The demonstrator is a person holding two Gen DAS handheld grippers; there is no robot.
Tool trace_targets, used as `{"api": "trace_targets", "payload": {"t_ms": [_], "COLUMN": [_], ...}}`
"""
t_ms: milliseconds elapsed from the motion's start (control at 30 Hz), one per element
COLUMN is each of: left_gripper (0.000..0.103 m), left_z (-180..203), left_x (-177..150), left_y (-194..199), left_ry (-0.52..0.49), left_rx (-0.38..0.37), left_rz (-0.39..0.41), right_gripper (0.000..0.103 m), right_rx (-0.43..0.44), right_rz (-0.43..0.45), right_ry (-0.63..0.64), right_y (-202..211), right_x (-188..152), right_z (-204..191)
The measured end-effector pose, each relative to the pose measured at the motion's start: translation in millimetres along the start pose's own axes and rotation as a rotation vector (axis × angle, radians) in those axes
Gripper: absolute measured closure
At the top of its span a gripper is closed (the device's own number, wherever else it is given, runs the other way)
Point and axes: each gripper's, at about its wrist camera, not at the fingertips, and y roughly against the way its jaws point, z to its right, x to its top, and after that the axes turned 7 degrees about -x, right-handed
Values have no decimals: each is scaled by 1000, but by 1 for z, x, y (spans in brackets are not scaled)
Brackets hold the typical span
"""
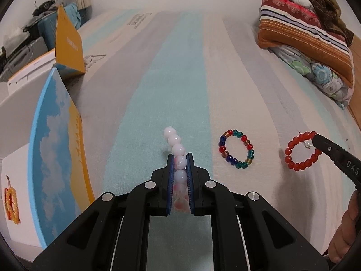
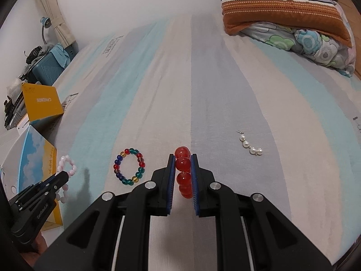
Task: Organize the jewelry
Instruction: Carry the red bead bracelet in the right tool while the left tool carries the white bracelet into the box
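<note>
Striped bedsheet (image 2: pixel 203 79) under both: left hand-held gripper (image 1: pixel 180 160) clamps pink bracelet (image 1: pixel 178 149), right hand-held gripper (image 2: pixel 182 160) red bracelet (image 2: pixel 183 164).

Both grippers, the left gripper (image 1: pixel 180 161) and the right gripper (image 2: pixel 182 161), are black plastic with blue ribbed pads (image 1: pixel 170 180). Round silver screws (image 1: pixel 150 184) sit on the linkages. White lettering marks the side of each one.

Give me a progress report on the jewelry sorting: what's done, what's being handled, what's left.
Done: nothing visibly put away; the open box's inside is hidden.

In hand: the left gripper is shut on the pink bead bracelet, and the right gripper is shut on the red bead bracelet. Both bracelets appear lifted off the bed.

Left: the multicolored bracelet and the pearl earring lie on the striped sheet.
</note>
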Motion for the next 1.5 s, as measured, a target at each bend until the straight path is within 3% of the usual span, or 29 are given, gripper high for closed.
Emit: {"api": "trace_targets", "payload": {"t_ms": [433, 800, 1133, 1500], "left_gripper": [93, 93, 93, 93], "left_z": [-3, -30, -78, -146], "left_x": [9, 15, 12, -4], "left_y": [44, 99, 137, 173], "left_ry": [-24, -8, 44, 108], "left_rx": [7, 28, 82, 160], "left_rz": [30, 105, 143, 175], "right_gripper": [90, 90, 90, 90], "right_rx": [-5, 28, 85, 191], "right_rz": [27, 48, 79, 115], "right_ry": [17, 70, 138, 259], "right_y": [38, 73, 97, 123], "right_x": [3, 6, 6, -10], "right_z": [-22, -70, -135, -231]}}
